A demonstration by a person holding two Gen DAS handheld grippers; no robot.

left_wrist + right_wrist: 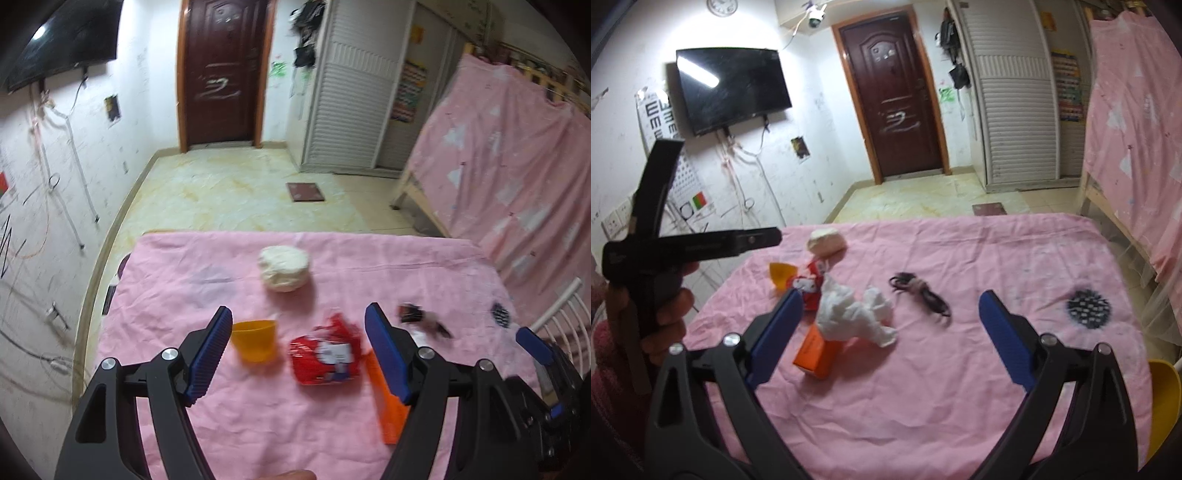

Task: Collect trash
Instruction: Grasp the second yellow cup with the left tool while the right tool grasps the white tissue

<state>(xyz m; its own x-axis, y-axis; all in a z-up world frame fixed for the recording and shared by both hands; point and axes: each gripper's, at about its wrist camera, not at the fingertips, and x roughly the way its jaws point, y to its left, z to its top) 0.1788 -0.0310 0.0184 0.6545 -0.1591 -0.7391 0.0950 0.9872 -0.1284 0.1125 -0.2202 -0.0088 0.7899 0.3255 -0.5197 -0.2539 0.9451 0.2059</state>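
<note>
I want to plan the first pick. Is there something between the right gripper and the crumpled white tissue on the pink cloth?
Nothing visible blocks it. The right gripper is open and empty, and the crumpled white tissue lies just ahead, toward its left finger. The tissue rests on top of the orange box, and the black cable lies apart to the right.

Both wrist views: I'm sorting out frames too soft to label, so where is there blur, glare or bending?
Left wrist view: motion-smeared, the black cable and red wrapper soft; door frame bowed. Right wrist view: sharper, the white tissue and orange box readable; a lamp's glare streak on the TV; dark corners in both.
</note>
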